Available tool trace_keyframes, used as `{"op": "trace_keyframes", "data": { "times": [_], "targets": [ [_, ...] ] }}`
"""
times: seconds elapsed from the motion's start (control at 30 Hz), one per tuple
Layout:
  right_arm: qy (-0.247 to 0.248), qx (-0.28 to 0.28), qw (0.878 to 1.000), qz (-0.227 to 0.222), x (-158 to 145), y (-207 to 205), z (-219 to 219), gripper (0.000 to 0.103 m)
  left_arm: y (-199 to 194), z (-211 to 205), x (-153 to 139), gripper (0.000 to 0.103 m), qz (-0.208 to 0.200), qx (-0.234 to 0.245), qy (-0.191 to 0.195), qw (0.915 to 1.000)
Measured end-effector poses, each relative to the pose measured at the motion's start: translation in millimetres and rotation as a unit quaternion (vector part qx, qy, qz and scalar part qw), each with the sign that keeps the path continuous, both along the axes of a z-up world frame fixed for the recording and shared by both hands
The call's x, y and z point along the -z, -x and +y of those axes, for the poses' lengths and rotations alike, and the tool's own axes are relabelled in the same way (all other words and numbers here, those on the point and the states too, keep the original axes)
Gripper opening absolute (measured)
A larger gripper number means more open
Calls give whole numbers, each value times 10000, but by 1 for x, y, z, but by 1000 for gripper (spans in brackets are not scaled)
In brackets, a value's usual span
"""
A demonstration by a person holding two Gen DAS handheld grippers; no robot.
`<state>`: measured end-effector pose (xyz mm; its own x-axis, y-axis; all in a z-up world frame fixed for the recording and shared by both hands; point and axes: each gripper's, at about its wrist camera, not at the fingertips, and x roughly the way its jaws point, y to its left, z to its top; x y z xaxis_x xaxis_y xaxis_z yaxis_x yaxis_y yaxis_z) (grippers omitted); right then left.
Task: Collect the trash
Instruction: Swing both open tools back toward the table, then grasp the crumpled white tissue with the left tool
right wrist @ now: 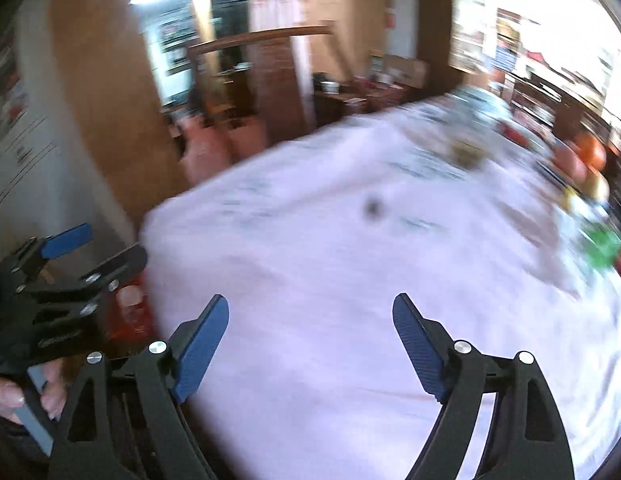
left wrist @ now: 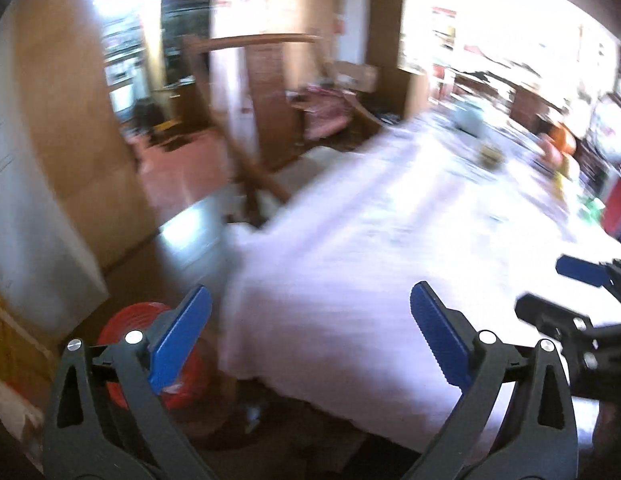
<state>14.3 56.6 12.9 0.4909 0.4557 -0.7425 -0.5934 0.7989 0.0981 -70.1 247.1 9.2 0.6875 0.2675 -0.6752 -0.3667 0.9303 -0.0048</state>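
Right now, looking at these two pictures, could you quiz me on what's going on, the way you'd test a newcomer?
1. True or false: the left gripper is clamped on a piece of trash.
2. What stands on the floor beside the table with the white cloth: A) a red bin, B) a blue chair, C) a green crate?
3. Fill in: the right gripper has its blue pads apart over the ____ cloth.

Key
1. False: its jaws stand open with nothing between them.
2. A, the red bin, seen behind the left gripper.
3. White. The small dark bit farther along the cloth is too blurred to identify.
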Motion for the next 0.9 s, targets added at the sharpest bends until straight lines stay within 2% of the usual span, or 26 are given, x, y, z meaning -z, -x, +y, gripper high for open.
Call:
{"op": "trace_keyframes", "data": {
  "times": [0.2, 0.43, 0.53, 0.63, 0.7, 0.8, 0.9],
  "targets": [
    [-162, 995, 9949, 65, 8, -43, -109, 86, -55, -89, -1, 96, 125, 1023, -214, 9944],
    [-354, 1906, 9810, 89, 21, -82, -203, 87, -118, -171, 0, 96, 364, 1869, 273, 9813],
    [-673, 2379, 9688, 169, 32, -96, -244, 87, -141, -199, -1, 96, 364, 2088, 351, 9766],
    [-792, 3128, 9460, 329, 38, -106, -281, 88, -165, -225, -1, 96, 368, 2289, 369, 9721],
    [-1081, 3277, 9376, 417, 38, -107, -295, 88, -187, -245, 2, 96, 348, 2481, 399, 9673],
    [-1182, 3617, 9235, 473, 41, -110, -311, 88, -219, -267, 8, 96, 361, 2609, 386, 9639],
    [-1164, 3759, 9177, 552, 45, -112, -317, 88, -251, -284, 18, 96, 500, 2653, 422, 9619]
  ]
}}
